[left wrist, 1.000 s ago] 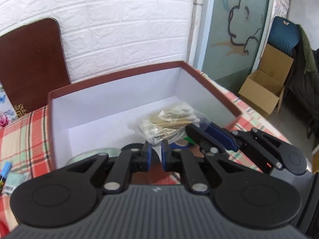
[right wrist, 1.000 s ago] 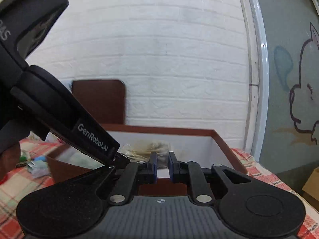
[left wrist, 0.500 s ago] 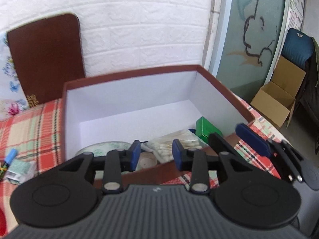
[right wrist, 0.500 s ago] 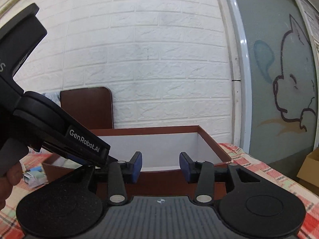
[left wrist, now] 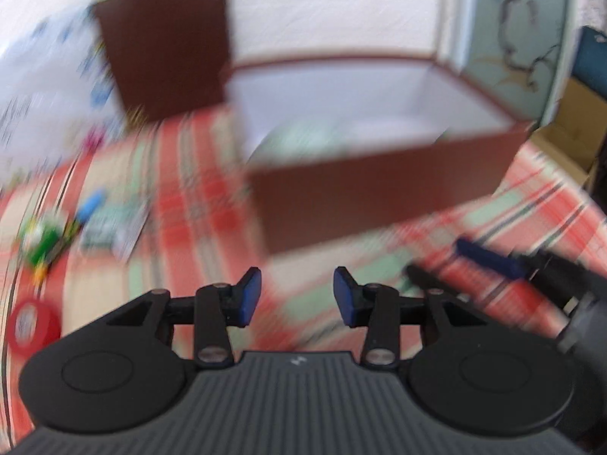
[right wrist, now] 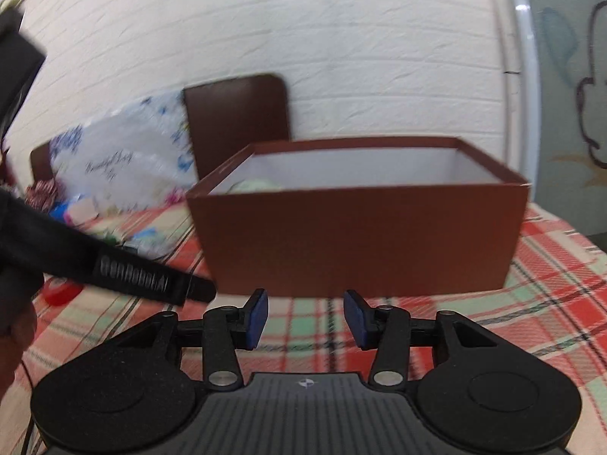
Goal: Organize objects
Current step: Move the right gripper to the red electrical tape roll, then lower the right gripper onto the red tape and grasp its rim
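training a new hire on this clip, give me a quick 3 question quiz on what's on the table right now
1. True or false: the left tool grips something.
2. The red tape roll lies: A) in the box B) on the cloth C) in the right tool.
3. What colour is the inside of the box?

Key: 1 false, both tools are opening with nothing between the pads. 2 B. 3 white.
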Action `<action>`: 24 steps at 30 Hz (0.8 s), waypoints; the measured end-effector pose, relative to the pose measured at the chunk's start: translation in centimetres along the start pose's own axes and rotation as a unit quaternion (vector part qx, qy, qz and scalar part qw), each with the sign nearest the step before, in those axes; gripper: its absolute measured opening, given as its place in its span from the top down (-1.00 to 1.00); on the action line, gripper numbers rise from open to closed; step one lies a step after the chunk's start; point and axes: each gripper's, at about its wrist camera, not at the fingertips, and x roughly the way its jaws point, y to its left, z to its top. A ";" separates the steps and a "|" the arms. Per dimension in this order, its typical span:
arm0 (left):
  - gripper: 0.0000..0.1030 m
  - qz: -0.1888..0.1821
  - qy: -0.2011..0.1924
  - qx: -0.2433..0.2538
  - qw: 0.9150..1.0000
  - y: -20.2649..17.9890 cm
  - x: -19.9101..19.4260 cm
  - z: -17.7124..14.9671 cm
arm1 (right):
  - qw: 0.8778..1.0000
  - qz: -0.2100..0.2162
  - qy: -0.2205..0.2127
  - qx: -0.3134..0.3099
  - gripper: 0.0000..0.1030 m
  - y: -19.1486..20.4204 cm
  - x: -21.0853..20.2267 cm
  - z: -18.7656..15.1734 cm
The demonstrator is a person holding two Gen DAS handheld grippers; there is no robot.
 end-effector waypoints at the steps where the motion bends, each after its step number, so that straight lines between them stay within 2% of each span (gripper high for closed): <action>1: 0.14 0.011 0.015 -0.011 1.000 1.2 0.5 -1.2 | 1.000 0.007 0.012 -0.010 0.12 0.6 0.3 -0.1; 3: 0.10 0.034 0.042 -0.043 0.998 4.2 1.0 -3.9 | 0.999 0.027 0.033 -0.032 0.12 2.0 0.9 -0.2; 5: 0.10 0.032 0.017 -0.069 0.997 7.3 -0.7 -5.9 | 0.995 0.050 0.053 -0.061 0.11 3.7 1.4 -0.3; 8: 0.08 0.083 0.015 -0.103 0.991 11.6 -2.9 -8.5 | 0.987 0.094 0.087 -0.101 0.11 6.8 2.7 -0.3; 11: 0.09 0.129 0.011 -0.175 0.976 17.0 -5.0 -10.6 | 0.973 0.154 0.103 -0.137 0.09 10.9 4.0 -0.4; 14: 0.10 0.172 0.004 -0.219 0.960 21.2 -6.4 -12.0 | 0.953 0.213 0.093 -0.192 -0.01 16.1 5.6 -0.2; 17: 0.29 0.148 -0.007 -0.259 0.955 24.0 -7.2 -12.6 | 0.943 0.242 0.088 -0.210 -0.27 21.1 8.5 0.6; 18: 0.30 0.143 -0.008 -0.263 0.954 24.3 -7.3 -12.6 | 0.942 0.243 0.089 -0.214 -0.28 22.7 9.5 0.9; 22: 0.30 0.149 -0.009 -0.239 0.959 23.6 -7.1 -12.7 | 0.940 0.241 0.086 -0.226 -0.39 26.9 12.5 1.9; 24: 0.30 0.153 -0.010 -0.231 0.961 23.3 -7.2 -12.9 | 0.940 0.243 0.098 -0.218 -0.39 27.3 13.6 2.2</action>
